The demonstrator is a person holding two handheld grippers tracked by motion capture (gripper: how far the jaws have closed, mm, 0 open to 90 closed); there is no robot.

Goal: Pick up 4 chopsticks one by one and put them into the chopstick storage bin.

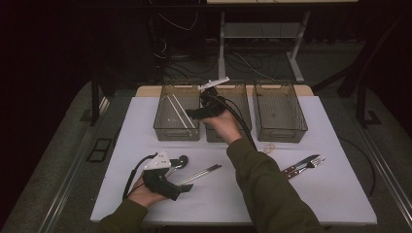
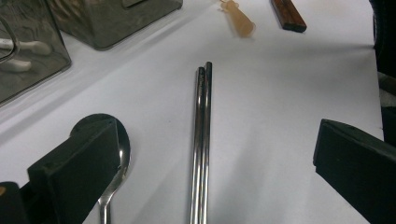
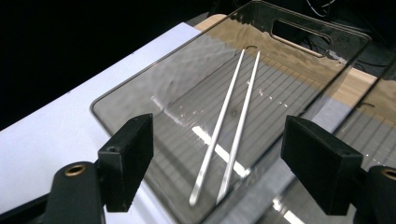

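My left gripper (image 1: 183, 174) rests low at the table's front left, open. A pair of metal chopsticks (image 2: 201, 140) lies on the white table between its jaws, untouched, and a metal spoon (image 2: 116, 172) lies under one jaw. In the high view the metal chopsticks (image 1: 201, 174) point right and away, with the spoon (image 1: 182, 160) beside them. My right gripper (image 1: 190, 114) hovers over the right rim of the left clear bin (image 1: 163, 131), open with nothing in it. Two white chopsticks (image 3: 233, 116) lie on that bin's floor, below the right gripper (image 3: 224, 154).
A middle bin (image 1: 243, 97) and a right bin (image 1: 279, 111) stand in the same row at the back. A fork and a wooden-handled knife (image 1: 303, 165) lie at the front right. A small pale piece (image 1: 269, 147) lies near the bins. Bare white table (image 1: 218, 194) spans the front.
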